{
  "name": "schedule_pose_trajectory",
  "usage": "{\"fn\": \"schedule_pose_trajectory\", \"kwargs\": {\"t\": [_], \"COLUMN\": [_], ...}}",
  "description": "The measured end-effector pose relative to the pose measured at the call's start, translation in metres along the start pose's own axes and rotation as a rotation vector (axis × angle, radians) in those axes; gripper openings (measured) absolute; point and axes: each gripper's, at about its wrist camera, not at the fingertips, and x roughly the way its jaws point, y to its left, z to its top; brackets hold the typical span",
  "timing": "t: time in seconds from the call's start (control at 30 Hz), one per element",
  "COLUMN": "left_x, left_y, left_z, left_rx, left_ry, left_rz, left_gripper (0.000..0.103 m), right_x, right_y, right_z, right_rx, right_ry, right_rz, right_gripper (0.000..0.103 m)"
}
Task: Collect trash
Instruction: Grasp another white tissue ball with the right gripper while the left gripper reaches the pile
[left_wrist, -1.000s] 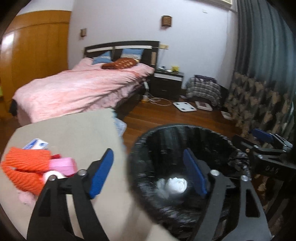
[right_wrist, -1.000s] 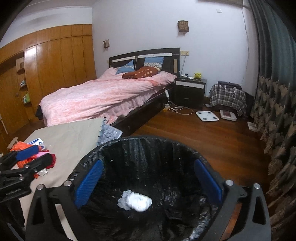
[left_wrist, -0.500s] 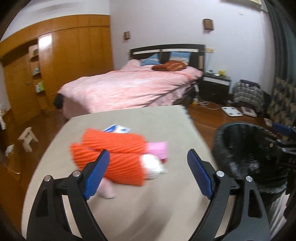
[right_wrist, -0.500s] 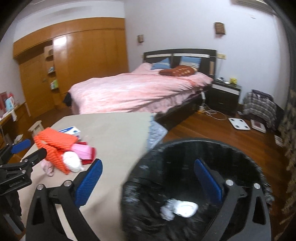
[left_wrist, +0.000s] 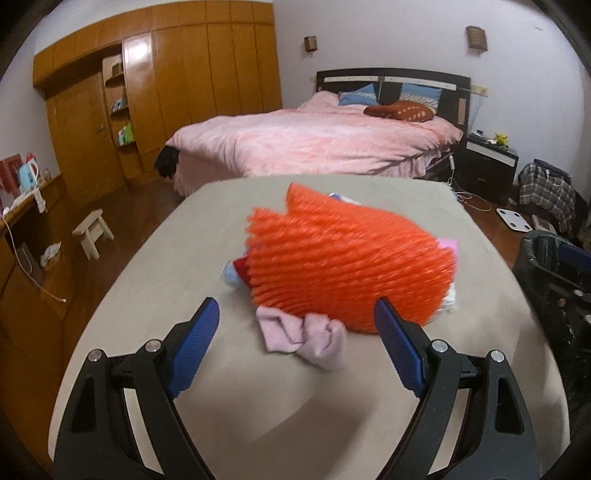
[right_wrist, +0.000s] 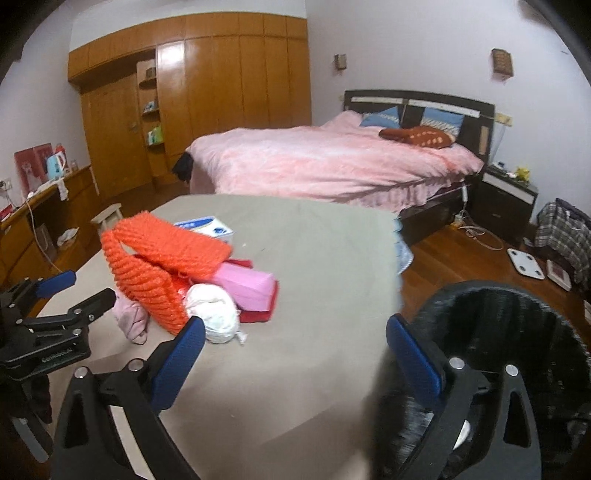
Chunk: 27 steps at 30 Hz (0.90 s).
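Observation:
A pile lies on the beige table (left_wrist: 177, 258): an orange knitted piece (left_wrist: 347, 266), a crumpled pink cloth (left_wrist: 303, 336) in front of it, a white wad (right_wrist: 218, 314), a pink box (right_wrist: 247, 284) and a blue-and-white box (right_wrist: 207, 227). My left gripper (left_wrist: 297, 321) is open just short of the pink cloth, with nothing between its pads. It also shows at the left of the right wrist view (right_wrist: 88, 286). My right gripper (right_wrist: 295, 332) is open over the table's right part, empty. A black-lined trash bin (right_wrist: 517, 332) stands right of the table, something white low inside it.
A pink bed (left_wrist: 314, 144) stands behind the table and a wooden wardrobe (left_wrist: 192, 85) lines the left wall. A small stool (left_wrist: 92, 232) and a desk (left_wrist: 22, 221) are on the left. A scale (right_wrist: 524, 264) and bags lie on the floor at right.
Both views have swung left, from over the bin to the table. The orange pile now sits straight before my left gripper, and the bin has slid to the right edge.

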Motion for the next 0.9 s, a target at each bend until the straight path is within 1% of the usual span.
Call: {"fn": "schedule_pose_trajectory", "kwargs": {"t": [0.13, 0.23, 0.4, 0.5, 0.6, 0.7, 0.77, 0.8, 0.83, 0.87, 0.9], "left_x": [0.009, 0.019, 0.033, 0.043, 0.047, 0.049, 0.050, 0.049, 0.049, 0.048, 0.047], "left_y": [0.006, 0.008, 0.011, 0.011, 0.011, 0.006, 0.004, 0.003, 0.001, 0.000, -0.002], "left_z": [-0.002, -0.002, -0.009, -0.010, -0.011, -0.012, -0.012, -0.012, -0.013, -0.013, -0.013], "left_rx": [-0.007, -0.010, -0.013, -0.021, -0.019, -0.003, -0.005, -0.006, -0.003, -0.002, -0.002], "left_ry": [0.012, 0.028, 0.059, 0.088, 0.095, 0.102, 0.106, 0.106, 0.103, 0.102, 0.100], "left_rz": [0.004, -0.002, -0.003, -0.011, -0.025, -0.042, -0.064, -0.071, -0.087, -0.107, -0.127], "left_gripper": [0.083, 0.083, 0.082, 0.079, 0.075, 0.067, 0.058, 0.055, 0.048, 0.037, 0.033], "right_x": [0.026, 0.042, 0.052, 0.058, 0.067, 0.073, 0.075, 0.075, 0.075, 0.073, 0.071], "right_y": [0.007, 0.013, 0.026, 0.037, 0.043, 0.044, 0.047, 0.048, 0.050, 0.051, 0.052], "right_z": [0.001, 0.002, 0.000, -0.003, -0.005, -0.005, -0.006, -0.006, -0.007, -0.008, -0.009], "right_rx": [0.007, 0.006, -0.004, -0.022, -0.029, -0.017, -0.019, -0.022, -0.026, -0.033, -0.040], "right_ry": [0.045, 0.075, 0.106, 0.124, 0.151, 0.174, 0.185, 0.190, 0.191, 0.190, 0.190], "right_rz": [0.017, 0.029, 0.087, 0.114, 0.133, 0.164, 0.195, 0.213, 0.218, 0.221, 0.223], "right_gripper": [0.086, 0.082, 0.077, 0.076, 0.073, 0.064, 0.048, 0.043, 0.037, 0.034, 0.034]}}
